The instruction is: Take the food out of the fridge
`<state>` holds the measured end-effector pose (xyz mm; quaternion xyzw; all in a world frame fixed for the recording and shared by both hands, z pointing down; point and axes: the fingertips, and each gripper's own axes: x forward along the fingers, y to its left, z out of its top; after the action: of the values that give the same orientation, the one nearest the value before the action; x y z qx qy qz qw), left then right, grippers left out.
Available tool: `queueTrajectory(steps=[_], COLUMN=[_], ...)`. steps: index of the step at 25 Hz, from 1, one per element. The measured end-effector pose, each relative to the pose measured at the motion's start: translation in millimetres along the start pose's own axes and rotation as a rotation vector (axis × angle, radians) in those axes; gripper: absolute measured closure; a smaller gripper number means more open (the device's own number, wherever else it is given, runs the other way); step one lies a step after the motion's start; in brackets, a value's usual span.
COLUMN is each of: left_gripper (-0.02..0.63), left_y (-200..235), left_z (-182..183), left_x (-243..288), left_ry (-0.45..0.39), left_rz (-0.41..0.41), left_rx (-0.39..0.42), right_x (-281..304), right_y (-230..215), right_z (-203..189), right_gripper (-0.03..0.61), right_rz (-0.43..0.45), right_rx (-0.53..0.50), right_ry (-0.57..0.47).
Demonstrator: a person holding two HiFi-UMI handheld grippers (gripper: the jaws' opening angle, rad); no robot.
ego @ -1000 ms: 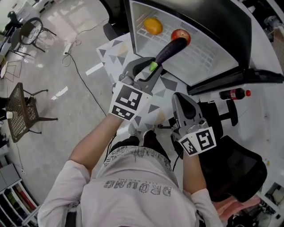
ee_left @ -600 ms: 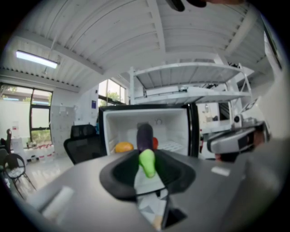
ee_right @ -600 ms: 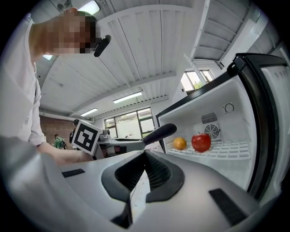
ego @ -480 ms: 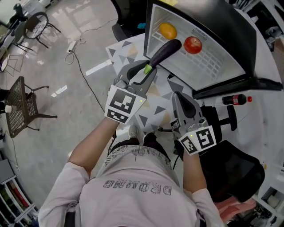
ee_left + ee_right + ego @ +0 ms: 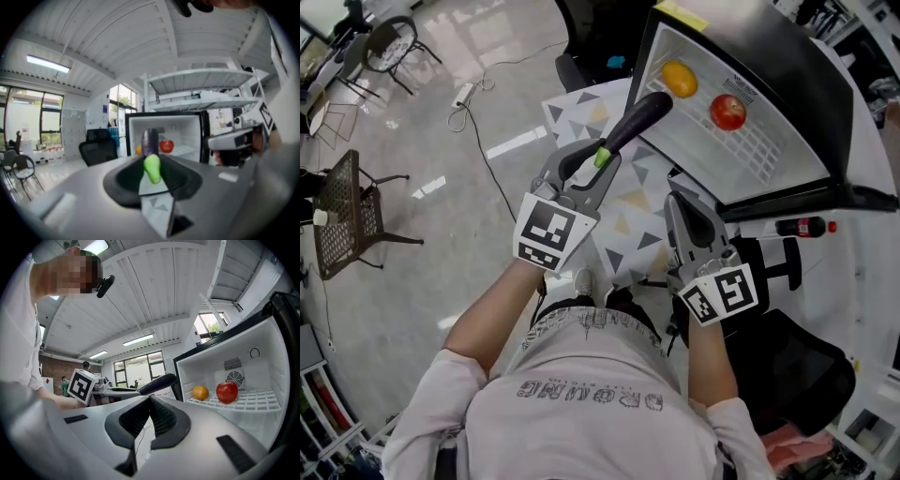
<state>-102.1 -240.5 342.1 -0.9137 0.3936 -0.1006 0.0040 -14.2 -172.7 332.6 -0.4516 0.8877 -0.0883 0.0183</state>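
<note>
Your left gripper (image 5: pixel 600 161) is clamped on the green stalk end of the eggplant (image 5: pixel 639 114). The eggplant pokes out ahead of the jaws, in the air just in front of the open fridge (image 5: pixel 769 159) and off its shelf. Your right gripper (image 5: pixel 151 399) has its jaws together with nothing between them, near you on the right.

The eggplant looks firm and fairly light, but its skin is glossy and probably slick. Held at one end, the long body will likely lever against the pads, so keep it level and avoid quick swings. The orange (image 5: pixel 680 79) and the apple (image 5: pixel 727 112) sit far back on the wire shelf. Both are round, hard and likely to roll, so take each across its widest part.

Mind the fridge's dark frame on the right. A bottle (image 5: pixel 802 226) and a black chair (image 5: pixel 797 366) crowd the near right. The patterned mat (image 5: pixel 628 202) below and the floor to the left give open room.
</note>
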Motion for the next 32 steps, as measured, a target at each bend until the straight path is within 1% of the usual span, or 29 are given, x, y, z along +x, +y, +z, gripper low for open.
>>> queueTrajectory(steps=[11,20,32], left_gripper=[0.502,0.502,0.502], left_y=[19,14,8], left_z=[-7,-6,-5], left_x=[-24,-29,-22], left_ry=[-0.003,-0.012,-0.003], left_rz=[0.049,0.061,0.061], left_rx=[-0.024,-0.035,-0.034], right_x=[20,20,17], right_y=[10,8,-4], right_z=[5,12,11], right_gripper=[0.581,0.581,0.581], right_rz=[0.042,0.055,0.052], right_rx=[-0.018,-0.035,-0.022], right_ry=[0.005,0.002,0.003])
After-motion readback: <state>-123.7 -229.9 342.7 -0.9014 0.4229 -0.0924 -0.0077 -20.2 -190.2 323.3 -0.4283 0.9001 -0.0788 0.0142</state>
